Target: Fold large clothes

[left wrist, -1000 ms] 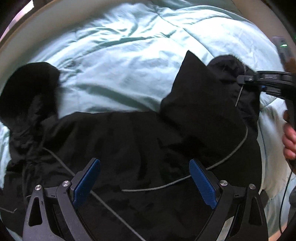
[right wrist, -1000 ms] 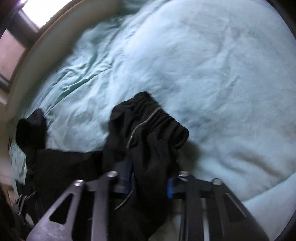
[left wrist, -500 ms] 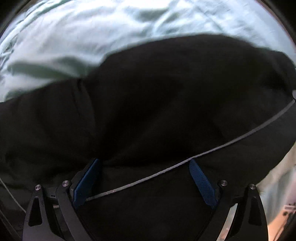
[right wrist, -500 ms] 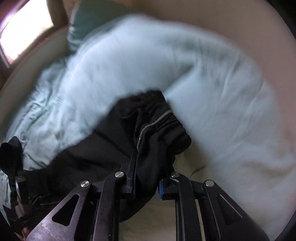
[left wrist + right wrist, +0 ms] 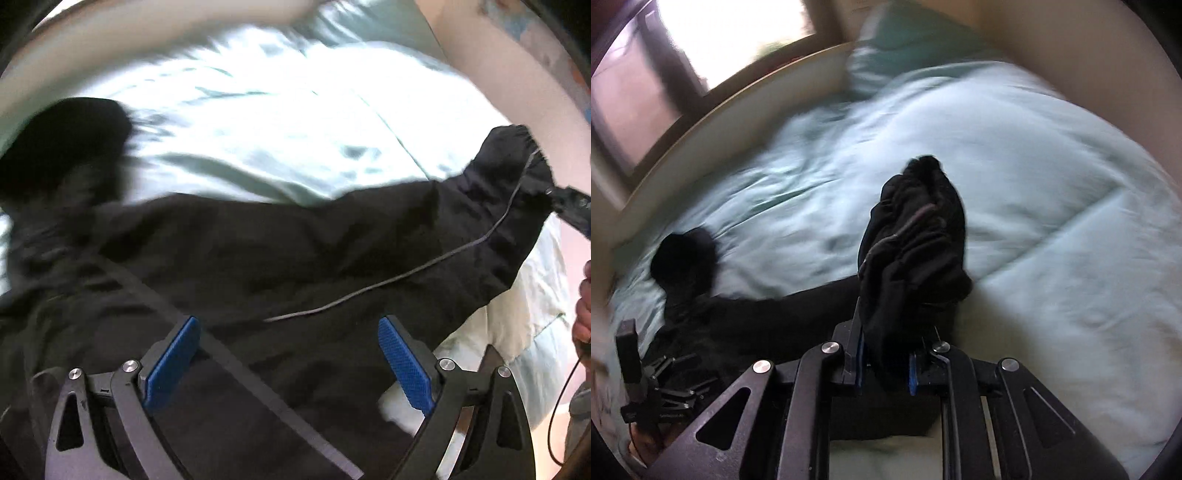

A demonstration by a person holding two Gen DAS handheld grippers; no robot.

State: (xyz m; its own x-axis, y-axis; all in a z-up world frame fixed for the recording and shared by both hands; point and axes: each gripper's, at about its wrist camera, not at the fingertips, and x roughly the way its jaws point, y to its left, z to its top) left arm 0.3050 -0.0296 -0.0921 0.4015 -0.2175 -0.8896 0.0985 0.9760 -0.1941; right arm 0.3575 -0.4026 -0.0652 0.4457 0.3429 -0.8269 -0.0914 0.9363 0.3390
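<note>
A large black garment [image 5: 295, 251] with thin grey piping lies stretched across a pale green duvet [image 5: 280, 122]. My left gripper [image 5: 288, 365] hovers over its near part with the blue pads [image 5: 171, 363] wide apart and open; fabric lies below them, not pinched. My right gripper [image 5: 885, 369] is shut on the garment's gathered elastic end [image 5: 916, 240], which stands up bunched between the fingers. In the left wrist view the right gripper [image 5: 569, 210] holds that end up at the far right. The other black end [image 5: 683, 258] rests on the duvet at the left.
The duvet [image 5: 1034, 184] covers the whole bed, with a teal pillow [image 5: 905, 44] at its head. A pale bed frame [image 5: 720, 107] and a window [image 5: 720, 33] lie behind. A person's hand [image 5: 583, 306] and a thin cable [image 5: 557, 398] show at the right edge.
The right gripper has risen with the elastic end, drawing the garment out long toward the right. The left wrist view swung in close over the fabric, then back out.
</note>
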